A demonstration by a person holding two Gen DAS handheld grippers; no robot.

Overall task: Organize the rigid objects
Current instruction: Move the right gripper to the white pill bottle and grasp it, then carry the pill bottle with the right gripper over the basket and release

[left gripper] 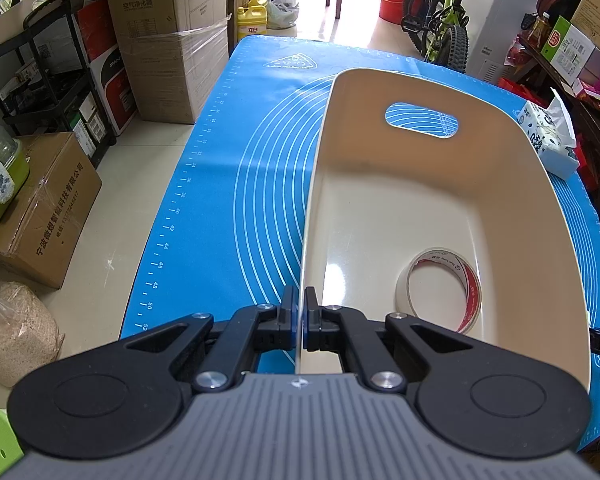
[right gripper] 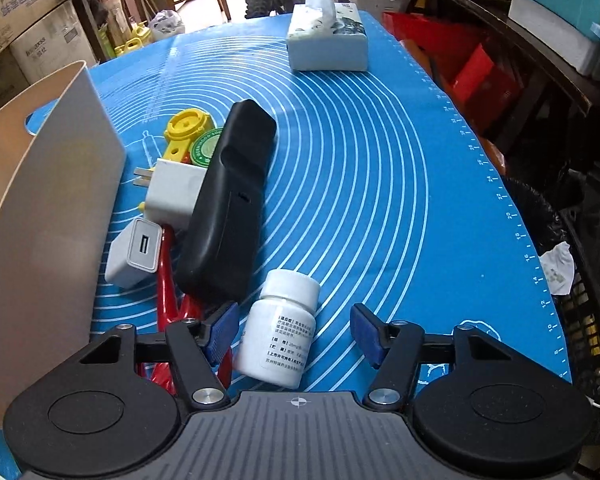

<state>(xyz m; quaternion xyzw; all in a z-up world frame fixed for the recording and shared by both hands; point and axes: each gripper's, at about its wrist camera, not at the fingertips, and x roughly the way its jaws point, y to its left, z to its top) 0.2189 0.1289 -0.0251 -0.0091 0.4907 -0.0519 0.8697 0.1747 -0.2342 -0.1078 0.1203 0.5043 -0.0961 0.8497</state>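
My left gripper (left gripper: pixel 300 312) is shut on the near left rim of a cream plastic bin (left gripper: pixel 432 184). A roll of tape (left gripper: pixel 440 288) lies inside the bin. My right gripper (right gripper: pixel 294 332) is open, its jaws either side of a white pill bottle (right gripper: pixel 280 332) lying on the blue mat (right gripper: pixel 380 200). Beyond it lie a black remote-like case (right gripper: pixel 228 200), two white chargers (right gripper: pixel 134 256) (right gripper: pixel 172 192), a red tool (right gripper: pixel 168 292), a yellow toy (right gripper: pixel 188 128) and a green round tin (right gripper: pixel 206 148). The bin's wall (right gripper: pixel 48 220) stands on the left.
A tissue box (right gripper: pixel 328 40) stands at the mat's far end and also shows in the left wrist view (left gripper: pixel 548 140). Cardboard boxes (left gripper: pixel 168 40), a bicycle (left gripper: pixel 444 16) and shelves surround the table. A black basket (right gripper: pixel 580 280) sits right of the table.
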